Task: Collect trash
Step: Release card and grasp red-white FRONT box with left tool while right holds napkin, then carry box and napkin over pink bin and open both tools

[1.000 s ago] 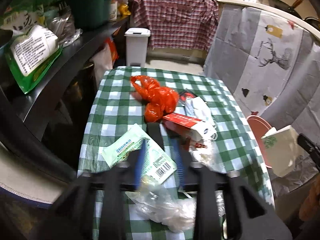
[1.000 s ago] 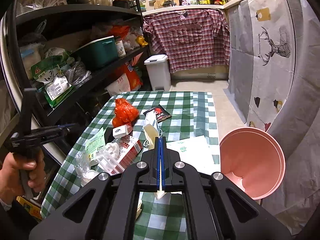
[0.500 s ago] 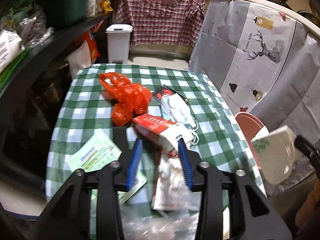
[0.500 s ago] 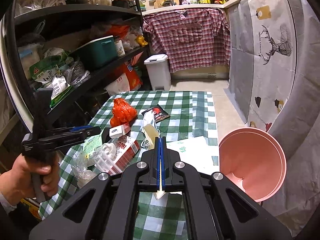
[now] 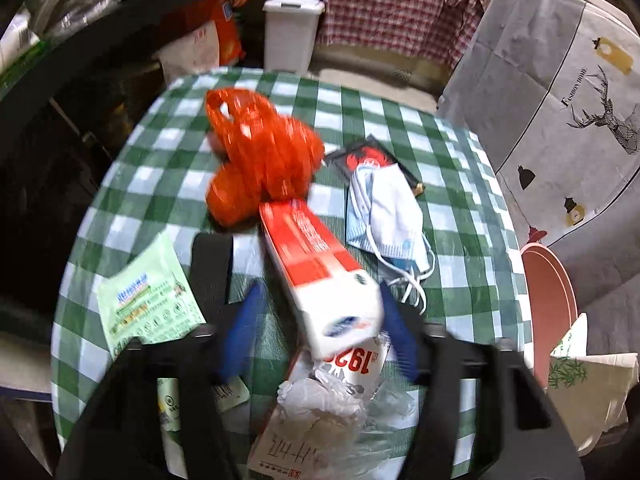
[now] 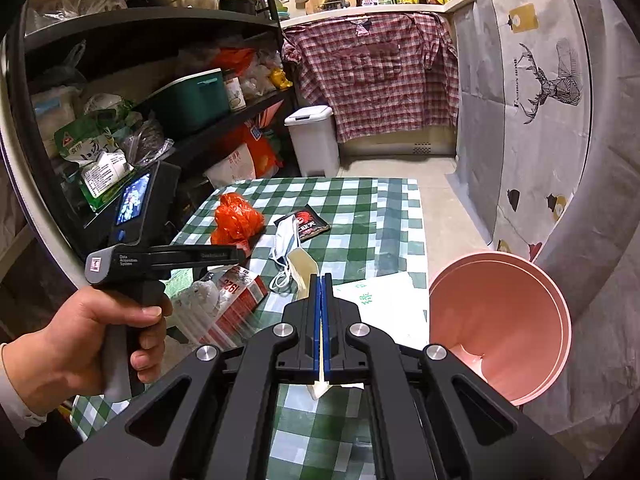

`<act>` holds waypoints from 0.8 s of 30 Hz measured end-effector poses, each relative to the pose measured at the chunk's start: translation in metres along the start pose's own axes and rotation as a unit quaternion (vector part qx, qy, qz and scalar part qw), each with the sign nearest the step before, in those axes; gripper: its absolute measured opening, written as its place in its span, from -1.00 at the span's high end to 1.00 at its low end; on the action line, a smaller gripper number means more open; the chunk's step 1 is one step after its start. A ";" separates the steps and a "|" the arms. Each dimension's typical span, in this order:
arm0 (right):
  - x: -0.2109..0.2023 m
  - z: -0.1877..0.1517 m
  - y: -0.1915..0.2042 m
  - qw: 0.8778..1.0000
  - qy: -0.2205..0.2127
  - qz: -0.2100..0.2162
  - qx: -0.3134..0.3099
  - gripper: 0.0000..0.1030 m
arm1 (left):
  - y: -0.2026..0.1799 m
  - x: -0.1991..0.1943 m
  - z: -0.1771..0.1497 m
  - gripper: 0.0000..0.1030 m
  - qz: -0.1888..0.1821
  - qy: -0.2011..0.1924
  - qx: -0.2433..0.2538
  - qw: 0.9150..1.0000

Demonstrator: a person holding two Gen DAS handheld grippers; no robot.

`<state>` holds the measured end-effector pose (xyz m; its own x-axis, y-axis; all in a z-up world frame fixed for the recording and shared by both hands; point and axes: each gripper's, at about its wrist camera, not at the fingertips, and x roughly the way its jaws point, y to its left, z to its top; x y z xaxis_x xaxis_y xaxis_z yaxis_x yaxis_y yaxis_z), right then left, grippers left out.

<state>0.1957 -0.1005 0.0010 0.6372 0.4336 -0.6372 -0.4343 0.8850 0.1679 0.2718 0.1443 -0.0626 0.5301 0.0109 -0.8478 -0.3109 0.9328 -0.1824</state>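
The left claw (image 5: 320,320) is spread, closing around the red-and-white box (image 5: 320,276) on the table (image 5: 460,216), pads apparently not pressing yet. Recommend squeezing squarely. The right claw (image 6: 322,292) is clamped on a paper bag (image 6: 384,304) beside the bin (image 6: 500,320).

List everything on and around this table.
plastic bag: one, orange, far middle
box: one, red-white, within left tool
mask: one, white-blue, right of box
sachet: one, black-red, under mask
wipes packet: one, green, left
carton: one, red-white, near edge
bin: one, pink, beside table
pedal bin: one, white, floor beyond
paper bag: one, white, in right tool
left tool: black, open, jaws just closing around box
right tool: black, shut on paper bag
hand: one, gripping left tool
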 end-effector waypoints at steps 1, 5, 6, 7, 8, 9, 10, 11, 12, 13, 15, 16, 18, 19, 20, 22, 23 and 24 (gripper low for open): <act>0.000 0.000 -0.001 1.000 0.000 0.000 0.001 0.98 | 0.002 0.001 -0.002 0.30 0.005 0.003 0.000 1.000; 0.000 0.001 -0.004 1.000 -0.002 -0.001 0.003 0.98 | 0.013 -0.007 -0.006 0.35 0.013 -0.001 0.005 1.000; -0.001 0.001 -0.003 1.000 -0.004 -0.002 0.003 0.98 | 0.015 -0.010 -0.007 0.35 0.013 -0.003 0.007 1.000; -0.003 0.002 -0.003 1.000 -0.007 -0.003 0.003 0.98 | 0.017 -0.015 -0.009 0.35 0.011 -0.006 0.011 1.000; -0.004 0.002 -0.003 1.000 -0.008 -0.003 0.003 0.98 | 0.017 -0.021 -0.010 0.35 0.010 -0.011 0.018 1.000; -0.006 0.003 -0.003 1.000 -0.010 -0.003 0.004 0.98 | 0.017 -0.025 -0.011 0.35 0.011 -0.016 0.024 1.000; -0.008 0.003 -0.003 1.000 -0.013 -0.004 0.005 0.98 | 0.017 -0.033 -0.013 0.35 0.016 -0.028 0.036 0.999; -0.010 0.004 -0.002 1.000 -0.017 -0.005 0.006 0.98 | 0.016 -0.039 -0.014 0.35 0.016 -0.036 0.044 0.998; -0.012 0.005 -0.002 1.000 -0.019 -0.006 0.006 0.98 | 0.015 -0.048 -0.016 0.35 0.016 -0.051 0.054 0.997; -0.015 0.006 -0.001 1.000 -0.023 -0.009 0.006 0.98 | 0.014 -0.055 -0.017 0.35 0.017 -0.062 0.060 0.996; -0.021 0.007 0.001 0.999 -0.033 -0.013 0.004 0.98 | 0.011 -0.069 -0.019 0.35 0.011 -0.082 0.070 0.994; -0.024 0.008 0.001 0.999 -0.037 -0.015 0.003 0.98 | 0.008 -0.078 -0.021 0.35 0.006 -0.094 0.077 0.993; -0.029 0.008 0.002 0.999 -0.044 -0.020 0.002 0.98 | 0.002 -0.093 -0.026 0.35 0.000 -0.114 0.088 0.990; -0.031 0.008 0.002 0.999 -0.046 -0.023 0.002 0.98 | -0.001 -0.099 -0.027 0.35 -0.005 -0.120 0.091 0.989; -0.034 0.008 0.001 0.998 -0.049 -0.026 0.002 0.98 | -0.004 -0.104 -0.029 0.35 -0.009 -0.127 0.094 0.987; -0.039 0.008 -0.001 0.998 -0.053 -0.033 0.003 0.98 | -0.011 -0.115 -0.034 0.35 -0.019 -0.140 0.099 0.985; -0.041 0.008 -0.002 0.998 -0.055 -0.037 0.004 0.98 | -0.014 -0.119 -0.037 0.35 -0.024 -0.144 0.101 0.984; -0.043 0.008 -0.003 0.997 -0.058 -0.041 0.005 0.98 | -0.017 -0.123 -0.040 0.35 -0.028 -0.148 0.103 0.983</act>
<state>0.1750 -0.1206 0.0340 0.7394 0.3758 -0.5587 -0.3713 0.9198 0.1272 0.1805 0.1125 0.0251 0.7573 0.0334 -0.6522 -0.1239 0.9879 -0.0934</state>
